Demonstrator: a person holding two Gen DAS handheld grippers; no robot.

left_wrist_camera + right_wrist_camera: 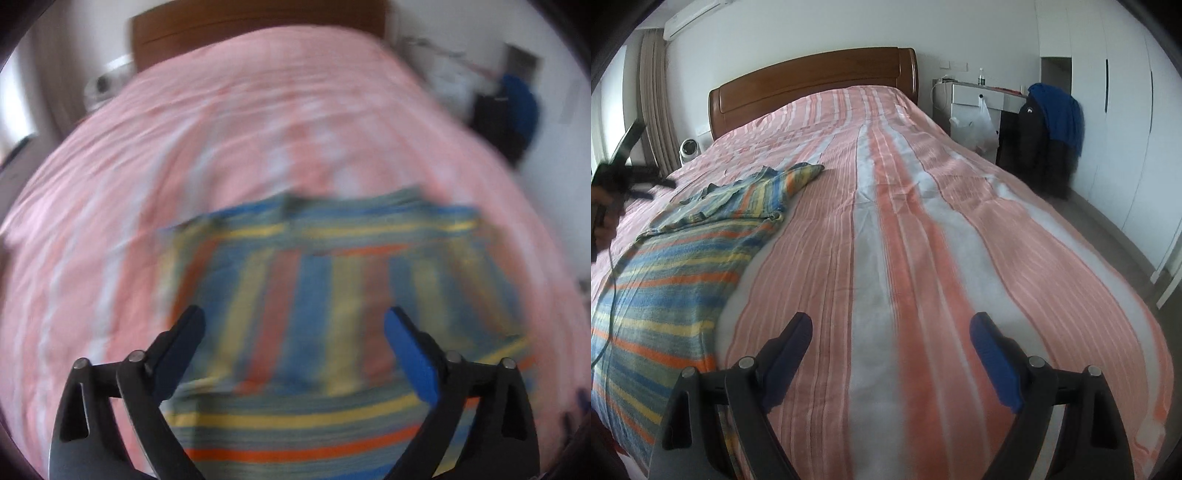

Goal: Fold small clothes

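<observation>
While the left wrist view was badly smeared by blur, the left gripper (293,325) could still be made out with its black, blue-padded fingers spread wide and nothing between them. It hung above a small knitted garment striped in blue, yellow, orange and grey-green (314,295), which filled the space ahead of and beneath the fingertips; whether the pads touched the cloth could not be told. The garment lay flat on a pink-and-white striped bedspread (110,184), with one part doubled over so that its stripes ran crosswise to those of the layer nearer the camera.

From the right wrist view, the right gripper (890,328) was likewise spread and held nothing, poised over bare bedspread (923,221) near the foot edge of the bed. The striped garment (676,266) lay well to its left, toward the bed's left edge, a sleeve (801,175) reaching toward the brown wooden headboard (812,81). The left gripper (650,182) showed at the far left, blurred, above the garment's left side.
</observation>
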